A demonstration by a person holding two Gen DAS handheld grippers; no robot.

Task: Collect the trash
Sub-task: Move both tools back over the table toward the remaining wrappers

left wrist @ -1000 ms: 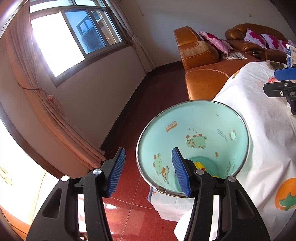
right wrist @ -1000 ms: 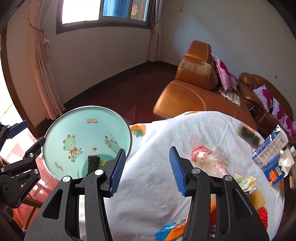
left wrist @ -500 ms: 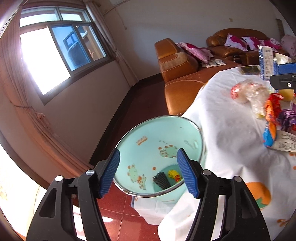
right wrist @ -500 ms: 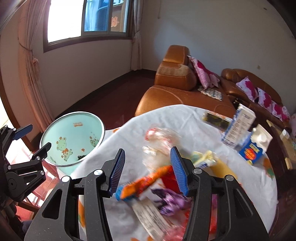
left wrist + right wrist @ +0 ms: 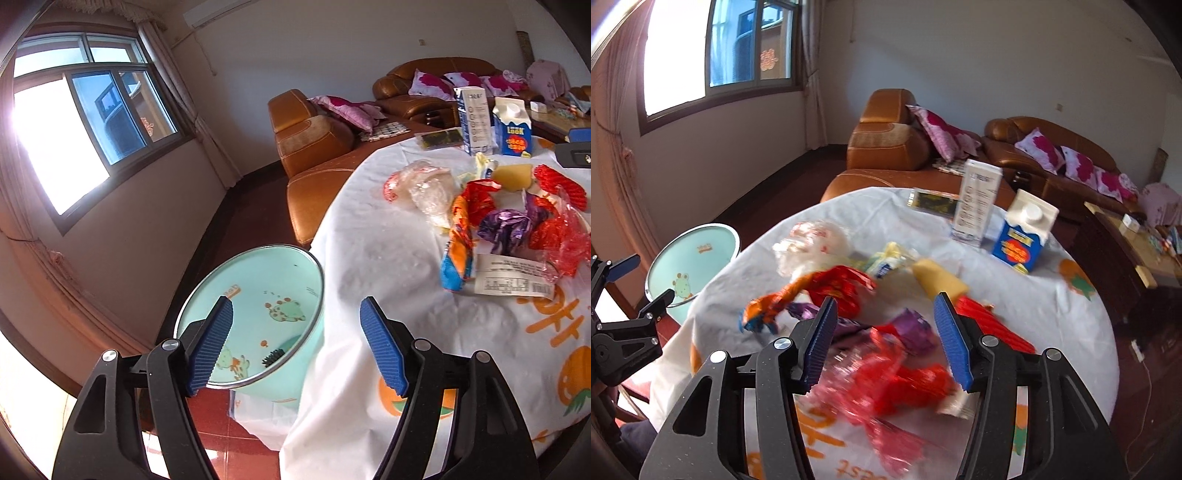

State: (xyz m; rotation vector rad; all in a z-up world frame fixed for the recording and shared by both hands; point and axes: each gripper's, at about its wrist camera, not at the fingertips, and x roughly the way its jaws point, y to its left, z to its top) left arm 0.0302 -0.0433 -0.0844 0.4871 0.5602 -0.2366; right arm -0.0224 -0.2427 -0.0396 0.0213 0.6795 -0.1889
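Two black grippers with blue ribbed pads have swung from the mint-green cartoon-printed trash bin (image 5: 255, 295) towards the round table under a white fruit-printed cloth (image 5: 369, 240); we judge a fresh pickup is starting. Both are empty with jaws opening: the left gripper (image 5: 295, 345) hangs over the table edge beside the bin, the right gripper (image 5: 886, 341) above the heap of red, purple and orange crinkled wrappers (image 5: 886, 354). Brown leather sofas (image 5: 886, 147) stand behind.
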